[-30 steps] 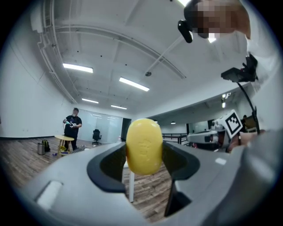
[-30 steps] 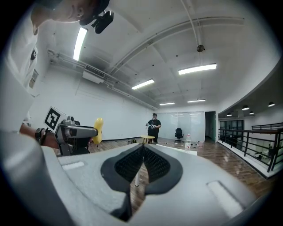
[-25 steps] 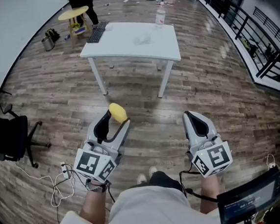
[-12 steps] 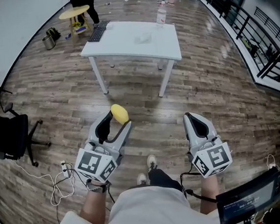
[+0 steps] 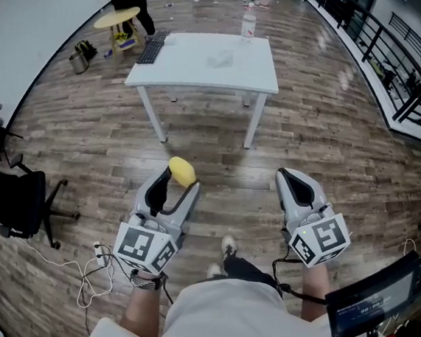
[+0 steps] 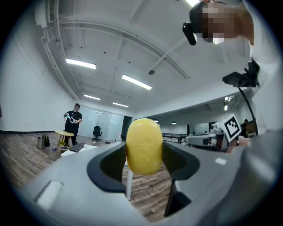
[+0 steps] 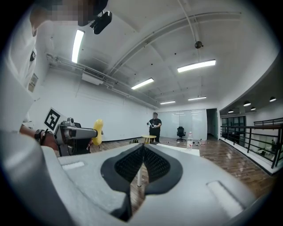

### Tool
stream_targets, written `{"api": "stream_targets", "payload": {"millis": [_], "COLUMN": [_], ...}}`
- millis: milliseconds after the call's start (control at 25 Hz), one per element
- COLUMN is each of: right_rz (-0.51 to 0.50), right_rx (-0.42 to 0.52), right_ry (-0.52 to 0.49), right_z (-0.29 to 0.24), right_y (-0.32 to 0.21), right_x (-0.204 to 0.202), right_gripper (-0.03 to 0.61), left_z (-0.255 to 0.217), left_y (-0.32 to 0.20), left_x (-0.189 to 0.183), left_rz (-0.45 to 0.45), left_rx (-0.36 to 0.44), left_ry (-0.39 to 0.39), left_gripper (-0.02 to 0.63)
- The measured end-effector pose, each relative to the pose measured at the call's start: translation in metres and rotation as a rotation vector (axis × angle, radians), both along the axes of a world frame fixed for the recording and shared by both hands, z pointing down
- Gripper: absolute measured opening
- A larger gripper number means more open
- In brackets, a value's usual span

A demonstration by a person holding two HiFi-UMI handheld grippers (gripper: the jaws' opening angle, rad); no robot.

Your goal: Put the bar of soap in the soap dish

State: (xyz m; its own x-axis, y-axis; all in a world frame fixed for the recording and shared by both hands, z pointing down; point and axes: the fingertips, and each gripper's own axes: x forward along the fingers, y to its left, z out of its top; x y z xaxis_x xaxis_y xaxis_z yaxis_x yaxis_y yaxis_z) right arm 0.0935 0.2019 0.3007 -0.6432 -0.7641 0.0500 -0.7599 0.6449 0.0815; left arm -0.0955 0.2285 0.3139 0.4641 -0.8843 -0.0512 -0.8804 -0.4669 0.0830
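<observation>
Yellow egg-shaped bar of soap point(image 6: 143, 146) sits squeezed between the two dark fingers point(image 6: 109, 165) of the left gripper point(image 5: 180, 180), one finger on each side of it. Its top pokes out past the finger ends. The soap is up in the air over the brown wooden floor point(image 5: 81, 132), well apart from the white surface on thin legs point(image 5: 186, 70) ahead. The right gripper point(image 5: 289, 180) has its fingers point(image 7: 128, 164) pressed shut together with nothing between them. It is held beside the left one, over the floor too. On the white surface stand a clear plastic bottle point(image 5: 249, 25) and a black keyboard point(image 5: 152, 49). A black office chair point(image 5: 10, 205) stands far to the left.
</observation>
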Motion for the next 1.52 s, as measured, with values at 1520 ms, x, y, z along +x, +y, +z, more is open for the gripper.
{"api": "stream_targets", "payload": {"millis": [1520], "right_rz": [-0.048], "right_rx": [-0.051], "right_ry": [-0.029], "right_z": [0.020], "right_y": [-0.116], "right_x": [0.030], "right_gripper": [0.003], "left_z": [0.002], "left_y": [-0.106], "left_x": [0.033], "left_rz": [-0.037], "left_rx": [-0.025], "left_ry": [-0.033], "left_gripper": [0.272]}}
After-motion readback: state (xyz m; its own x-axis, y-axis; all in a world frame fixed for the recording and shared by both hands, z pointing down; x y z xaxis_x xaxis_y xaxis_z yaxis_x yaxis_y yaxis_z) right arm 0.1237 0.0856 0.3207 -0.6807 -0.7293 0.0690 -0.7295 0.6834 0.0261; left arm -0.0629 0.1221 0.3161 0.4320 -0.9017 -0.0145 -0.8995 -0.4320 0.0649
